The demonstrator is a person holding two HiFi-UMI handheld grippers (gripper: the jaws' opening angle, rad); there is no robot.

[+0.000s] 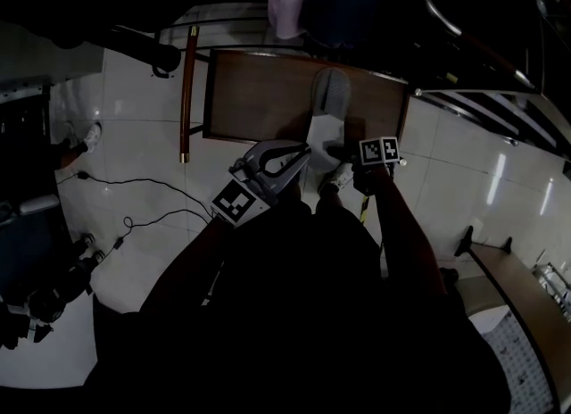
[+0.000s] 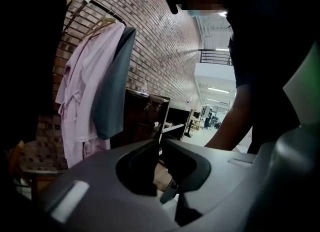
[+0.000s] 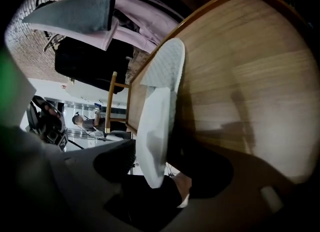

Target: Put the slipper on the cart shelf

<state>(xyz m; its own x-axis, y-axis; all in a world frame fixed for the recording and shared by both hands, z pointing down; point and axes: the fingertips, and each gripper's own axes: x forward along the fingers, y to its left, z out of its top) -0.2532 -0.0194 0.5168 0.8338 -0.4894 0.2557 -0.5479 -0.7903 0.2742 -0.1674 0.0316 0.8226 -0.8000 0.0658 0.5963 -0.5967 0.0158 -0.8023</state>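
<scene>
Obs. from nearest out. Both forearms are reaching fwd from the dark torso at the bottom of the head view.

L gripper (image 1: 299, 155) (image 2: 161, 143): jaws are sitting pressed together w/ only a sliver of a gap. Nothing is showing btw. them. It is hovering at the near edge of the cart shelf (image 1: 259, 91), just left of the slipper's heel. Its marker cube (image 1: 236, 200) is facing up.

R gripper (image 1: 337, 164) (image 3: 160, 171): jaws are standing spread wide. The slipper's heel is sitting btw. them, w/ space showing on the left side, so the pads are not pinching it. Marker cube (image 1: 379, 149) is showing just right of the jaws.

Slipper (image 1: 328, 100) (image 3: 160, 101): pale sole w/ grey textured upper. It is lying on the brown wooden shelf (image 3: 240, 66), heel toward the R gripper and toe pointing away, near the shelf's right half. It is casting a shadow on the wood.

Beyond the shelf: a wooden pole (image 1: 186, 91) is running along the shelf's left side, over the white tiled floor (image 1: 143, 136). A black cable (image 1: 134, 185) is trailing across the tiles at left.

Farthest: a pink robe (image 2: 80, 101) and a grey garment (image 2: 112, 86) are hanging from a rail, touching each other, in front of a brick wall (image 2: 160, 36).
</scene>
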